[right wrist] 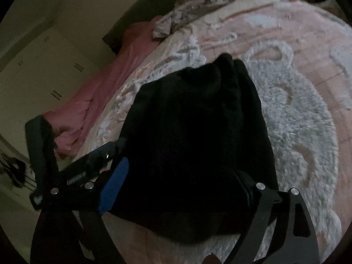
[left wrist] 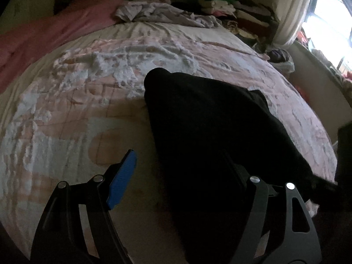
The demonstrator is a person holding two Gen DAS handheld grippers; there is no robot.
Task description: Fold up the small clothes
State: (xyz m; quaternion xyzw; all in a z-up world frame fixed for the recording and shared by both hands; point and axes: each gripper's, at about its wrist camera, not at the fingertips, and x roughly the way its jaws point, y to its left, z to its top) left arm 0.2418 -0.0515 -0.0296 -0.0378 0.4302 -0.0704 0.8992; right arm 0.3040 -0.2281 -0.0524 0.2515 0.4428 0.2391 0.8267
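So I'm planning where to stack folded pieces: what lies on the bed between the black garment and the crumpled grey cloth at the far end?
Only bare patterned bedspread lies between the black garment and the crumpled grey cloth, as the left wrist view shows.

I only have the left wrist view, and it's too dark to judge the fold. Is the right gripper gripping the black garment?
Observer: No. The right gripper is open, with its jaws standing on either side of the black garment at its near edge.
Operator: Where does the left gripper sit against it?
Observer: The left gripper is at the garment's left edge, close to the near corner.
Operator: What lies under the garment's right side?
Observer: A white fluffy patch of the bedspread.
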